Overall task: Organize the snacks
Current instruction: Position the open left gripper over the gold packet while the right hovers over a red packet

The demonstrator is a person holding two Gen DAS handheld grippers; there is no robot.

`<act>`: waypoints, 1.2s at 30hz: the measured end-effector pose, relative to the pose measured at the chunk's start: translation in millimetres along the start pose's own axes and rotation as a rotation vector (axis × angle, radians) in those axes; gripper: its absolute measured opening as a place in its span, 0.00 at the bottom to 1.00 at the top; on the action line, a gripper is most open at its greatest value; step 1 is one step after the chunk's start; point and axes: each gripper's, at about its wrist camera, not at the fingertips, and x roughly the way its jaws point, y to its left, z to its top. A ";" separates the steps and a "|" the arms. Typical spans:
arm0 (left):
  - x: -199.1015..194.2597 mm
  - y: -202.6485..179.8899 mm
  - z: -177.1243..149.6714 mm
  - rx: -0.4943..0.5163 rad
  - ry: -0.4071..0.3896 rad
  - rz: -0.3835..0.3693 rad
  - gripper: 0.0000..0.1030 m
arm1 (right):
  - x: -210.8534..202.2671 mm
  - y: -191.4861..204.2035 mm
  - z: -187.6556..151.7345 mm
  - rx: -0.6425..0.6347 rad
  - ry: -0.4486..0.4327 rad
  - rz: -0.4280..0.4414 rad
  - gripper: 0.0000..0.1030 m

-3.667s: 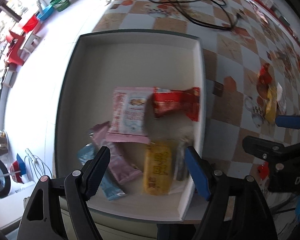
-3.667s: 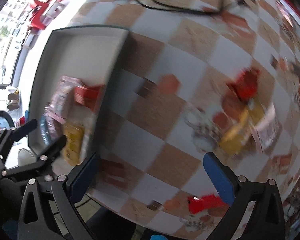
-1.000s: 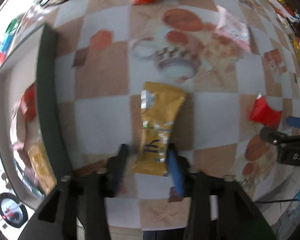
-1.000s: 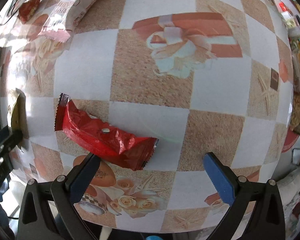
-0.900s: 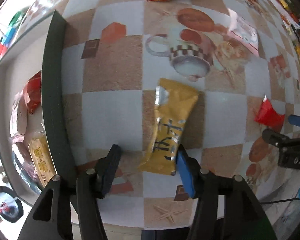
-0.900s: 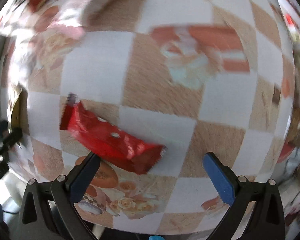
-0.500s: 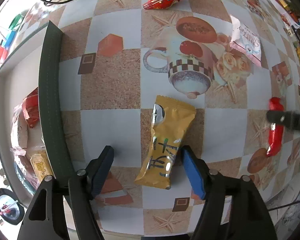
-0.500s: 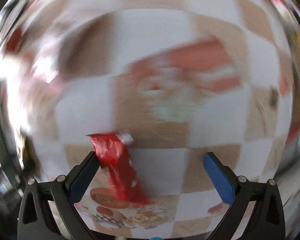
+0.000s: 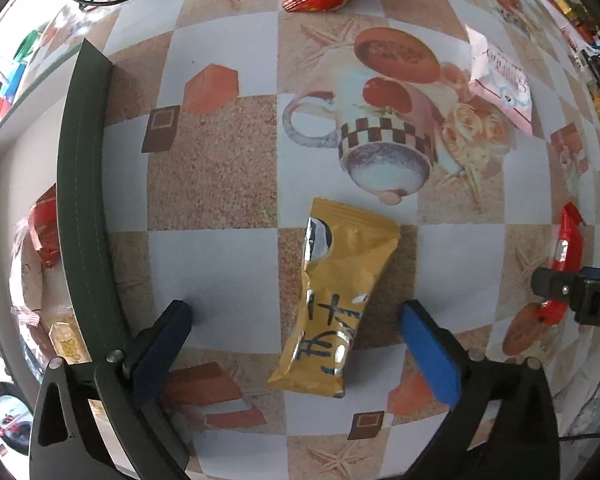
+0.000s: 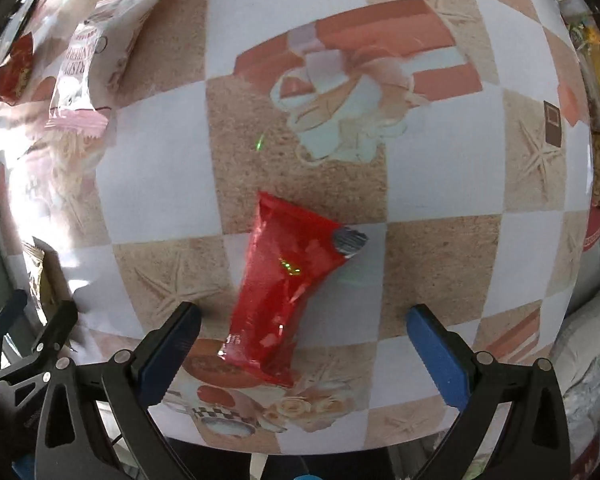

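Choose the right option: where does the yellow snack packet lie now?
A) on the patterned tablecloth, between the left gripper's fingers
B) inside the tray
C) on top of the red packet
A: the yellow snack packet lies flat on the tablecloth, between the opening left gripper fingers, untouched.

My left gripper (image 9: pixel 296 340) points straight down at the table, its jaws opening and already spread wide. Both blue pads (image 9: pixel 430 354) stand clear, nothing pressed between them. My right gripper (image 10: pixel 300 344) is tipped steeply downward too, a little off vertical, its jaws wide apart and the pads (image 10: pixel 436 354) gripping nothing. From the left wrist view, part of the right gripper's black frame shows at the right edge, so the two grippers work side by side, apart, not touching.
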 end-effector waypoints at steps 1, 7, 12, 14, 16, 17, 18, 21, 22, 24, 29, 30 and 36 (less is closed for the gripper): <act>-2.7 7.7 -8.8 0.001 -0.001 0.000 1.00 | 0.6 2.2 -0.9 0.002 0.004 0.002 1.00; -5.9 5.3 -6.4 0.004 -0.008 -0.005 1.00 | 3.0 10.8 -7.8 -0.002 0.018 0.001 1.00; -5.7 7.5 -14.3 0.004 -0.021 -0.008 1.00 | 4.0 7.2 12.7 -0.009 -0.013 -0.002 1.00; -7.7 6.4 -15.3 0.004 -0.023 -0.009 1.00 | -1.5 4.8 4.2 -0.007 -0.027 -0.002 1.00; -9.2 9.3 -17.6 0.005 -0.023 -0.009 1.00 | -2.3 5.2 2.6 -0.008 -0.033 -0.003 1.00; -9.0 9.2 -17.2 0.005 -0.023 -0.010 1.00 | -2.2 5.2 0.7 -0.007 -0.032 -0.003 1.00; -9.1 9.2 -16.3 0.005 -0.025 -0.012 1.00 | -1.8 5.1 0.3 -0.006 -0.031 -0.002 1.00; -9.1 8.8 -16.8 0.004 -0.028 -0.015 1.00 | -1.6 5.6 -1.0 -0.007 -0.031 -0.003 1.00; -8.9 8.6 -17.1 0.005 -0.029 -0.015 1.00 | -1.4 5.6 -1.5 -0.006 -0.032 -0.003 1.00; -8.5 8.3 -17.1 0.005 -0.029 -0.017 1.00 | -1.5 5.8 -3.9 -0.005 -0.034 -0.003 1.00; -8.2 8.0 -16.5 0.005 -0.030 -0.019 1.00 | -1.7 4.9 -6.5 -0.005 -0.035 -0.003 1.00; -8.5 8.0 -15.8 0.005 -0.030 -0.019 1.00 | -1.6 5.1 -6.0 -0.005 -0.035 -0.003 1.00; -8.4 7.8 -15.6 0.006 -0.032 -0.022 1.00 | -1.8 5.8 -3.3 -0.004 -0.036 -0.004 1.00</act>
